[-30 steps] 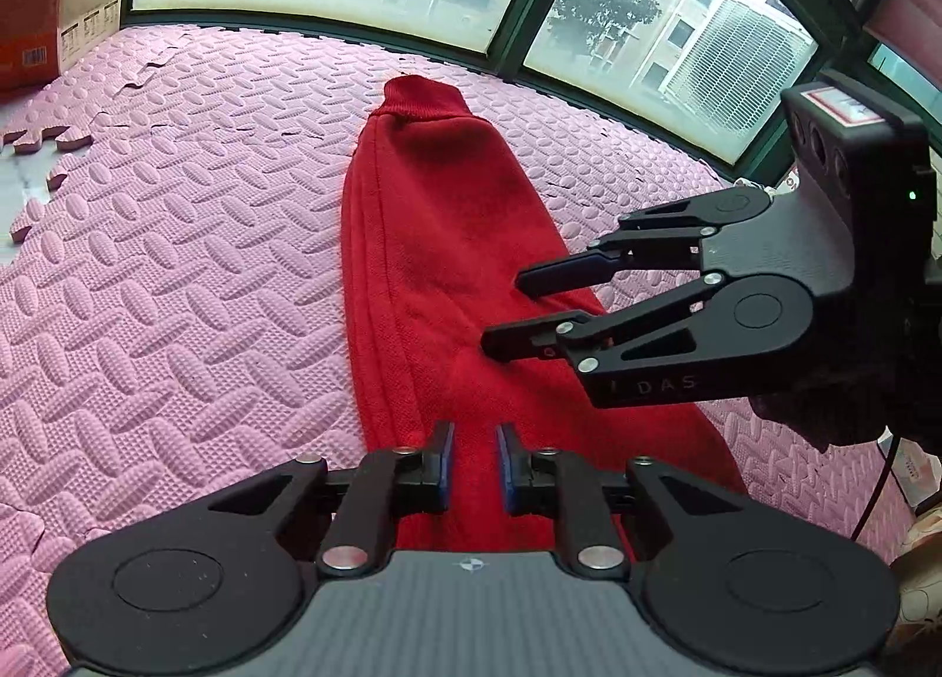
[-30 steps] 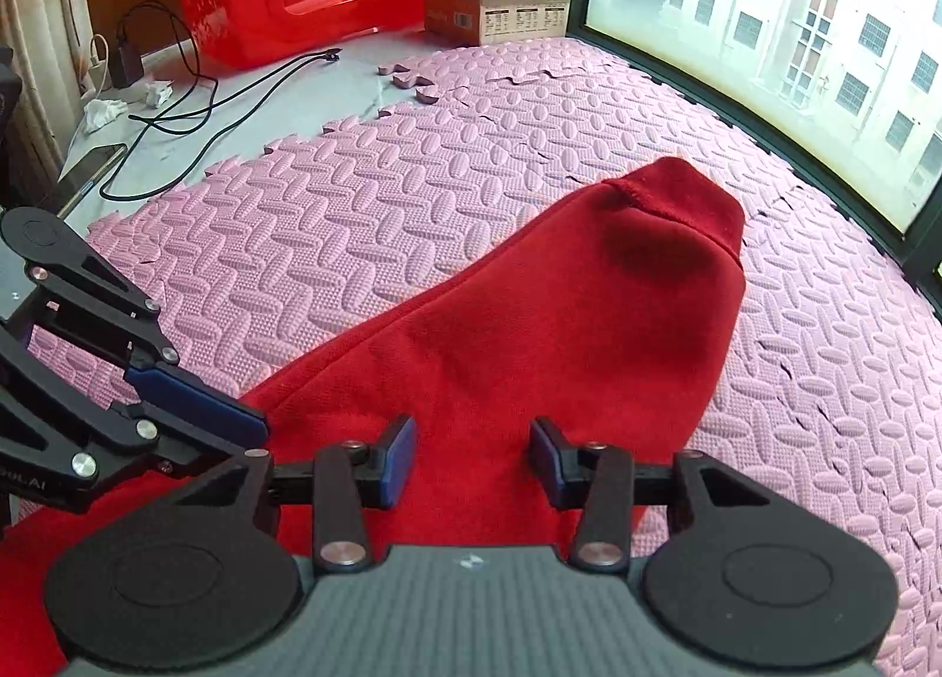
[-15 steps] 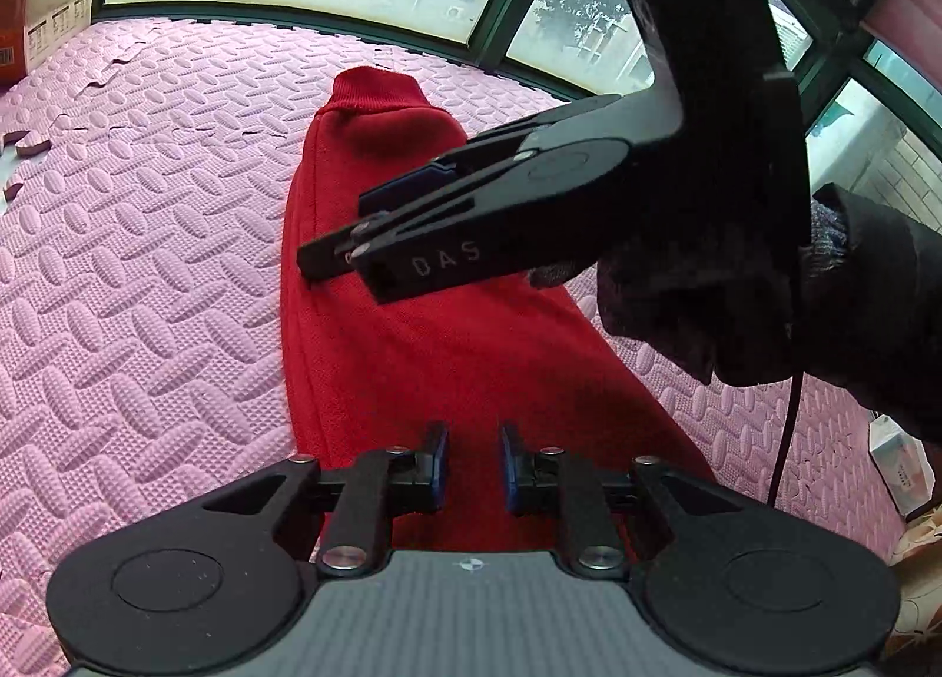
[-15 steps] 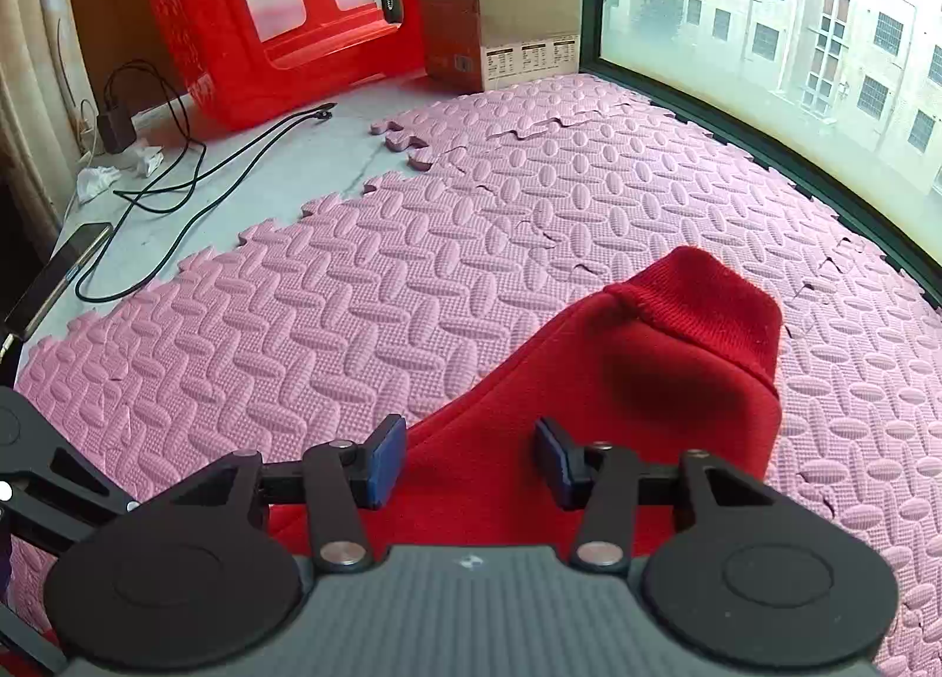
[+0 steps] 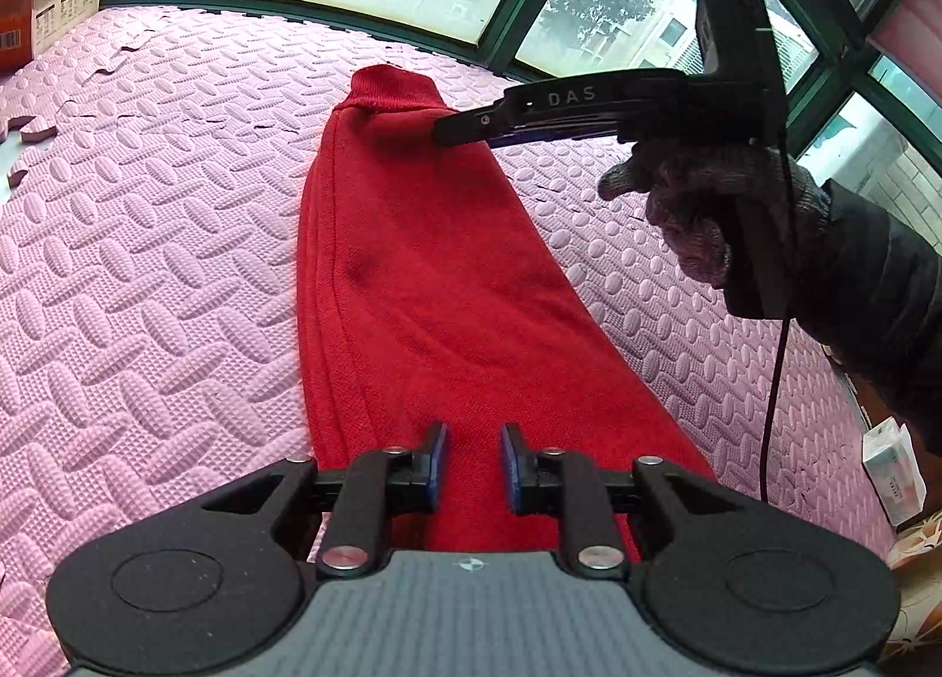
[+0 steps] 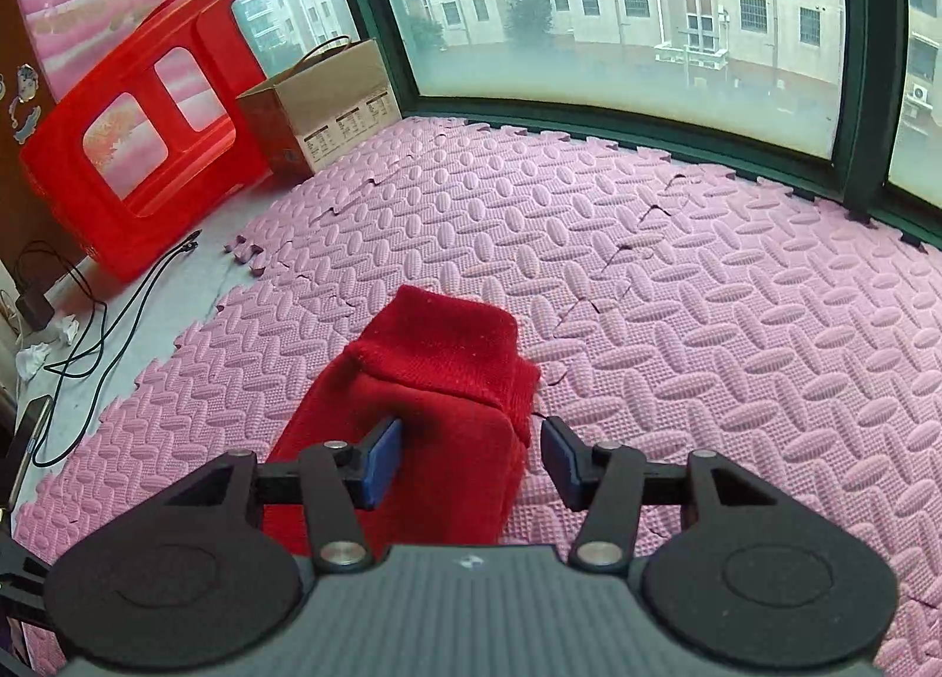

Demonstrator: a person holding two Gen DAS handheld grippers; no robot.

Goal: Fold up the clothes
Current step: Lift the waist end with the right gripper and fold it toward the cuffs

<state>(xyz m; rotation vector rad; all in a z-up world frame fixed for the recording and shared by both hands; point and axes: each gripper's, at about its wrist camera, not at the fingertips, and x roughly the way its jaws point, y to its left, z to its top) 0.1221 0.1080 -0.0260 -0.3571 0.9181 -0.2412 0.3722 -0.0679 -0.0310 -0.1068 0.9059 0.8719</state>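
Note:
A red knit garment (image 5: 424, 288) lies folded into a long strip on the pink foam mat (image 5: 147, 265), its ribbed band (image 6: 453, 335) at the far end. My left gripper (image 5: 474, 462) hovers over the near end; its jaws are opening, with red cloth showing in the narrow gap and the blue pads (image 5: 438, 459) not pressing it. My right gripper (image 6: 474, 459), held by a gloved hand (image 5: 695, 206), hangs over the far end just short of the band. Its jaws are opening too, astride the strip's right edge without gripping. In the left wrist view the right gripper (image 5: 447, 132) shows edge-on.
A cardboard box (image 6: 318, 112) and a tipped red plastic stool (image 6: 135, 147) stand at the mat's left end by the window frame (image 6: 589, 112). Black cables (image 6: 106, 312) and loose mat pieces (image 6: 247, 256) lie on bare floor. A small white box (image 5: 895, 471) sits at the right.
The right gripper travelled along the garment from beside the left gripper to the far ribbed end, rolling edge-on, and its jaws widened. The left gripper stayed put and its gap grew slightly.

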